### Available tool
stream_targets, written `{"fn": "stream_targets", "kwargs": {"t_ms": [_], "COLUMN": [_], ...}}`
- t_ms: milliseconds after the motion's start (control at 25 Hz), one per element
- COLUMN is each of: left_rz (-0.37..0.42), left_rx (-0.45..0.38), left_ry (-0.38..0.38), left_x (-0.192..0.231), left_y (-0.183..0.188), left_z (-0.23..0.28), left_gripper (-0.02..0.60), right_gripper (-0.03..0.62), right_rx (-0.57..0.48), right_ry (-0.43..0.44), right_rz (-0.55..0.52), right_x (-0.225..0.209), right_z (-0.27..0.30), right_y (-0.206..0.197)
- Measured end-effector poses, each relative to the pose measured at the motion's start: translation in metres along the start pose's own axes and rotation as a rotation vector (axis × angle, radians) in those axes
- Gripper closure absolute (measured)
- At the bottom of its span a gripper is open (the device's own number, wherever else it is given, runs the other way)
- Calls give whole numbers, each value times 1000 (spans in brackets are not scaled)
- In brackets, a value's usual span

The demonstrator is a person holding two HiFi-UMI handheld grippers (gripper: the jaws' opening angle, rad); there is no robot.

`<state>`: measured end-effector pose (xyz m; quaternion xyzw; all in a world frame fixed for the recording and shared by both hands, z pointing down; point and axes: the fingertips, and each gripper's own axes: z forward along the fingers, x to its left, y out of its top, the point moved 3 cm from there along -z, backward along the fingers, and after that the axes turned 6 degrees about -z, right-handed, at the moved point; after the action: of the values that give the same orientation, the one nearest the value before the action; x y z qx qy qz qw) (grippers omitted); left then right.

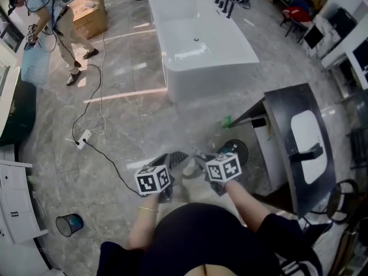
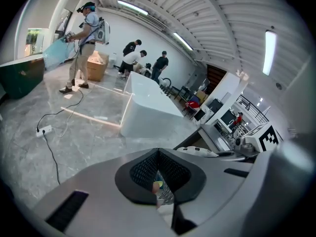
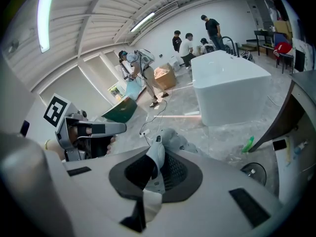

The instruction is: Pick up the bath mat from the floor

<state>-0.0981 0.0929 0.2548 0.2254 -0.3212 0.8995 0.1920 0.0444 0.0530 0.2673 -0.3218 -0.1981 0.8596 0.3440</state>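
Bath mat looks soft, limp and light; my left claw and right claw each pinch its bunched edge

Bathtub ahead; sink counter rt; power strip on floor lft, person beyond.

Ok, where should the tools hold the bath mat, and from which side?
Probably its near edge, one tool toward each end, from above. The bath mat is thin and limp, so an edge fits shut jaws; left tool and right tool pinch it so.
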Motion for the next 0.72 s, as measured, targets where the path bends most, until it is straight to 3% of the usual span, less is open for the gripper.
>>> {"fn": "stream_targets", "kwargs": {"t_ms": [720], "left_rz": [8], "left_rx": [8], "left_ry": [-11], "left_x": [2], "left_y": [-1], "left_z": [-1], "left_gripper": [581], "right_gripper": [565], "right_rx": [-27], "right_ry": [-6], "right_rz": [33], "right_x": [5], "right_z": [1], "right_y": [-1]}}
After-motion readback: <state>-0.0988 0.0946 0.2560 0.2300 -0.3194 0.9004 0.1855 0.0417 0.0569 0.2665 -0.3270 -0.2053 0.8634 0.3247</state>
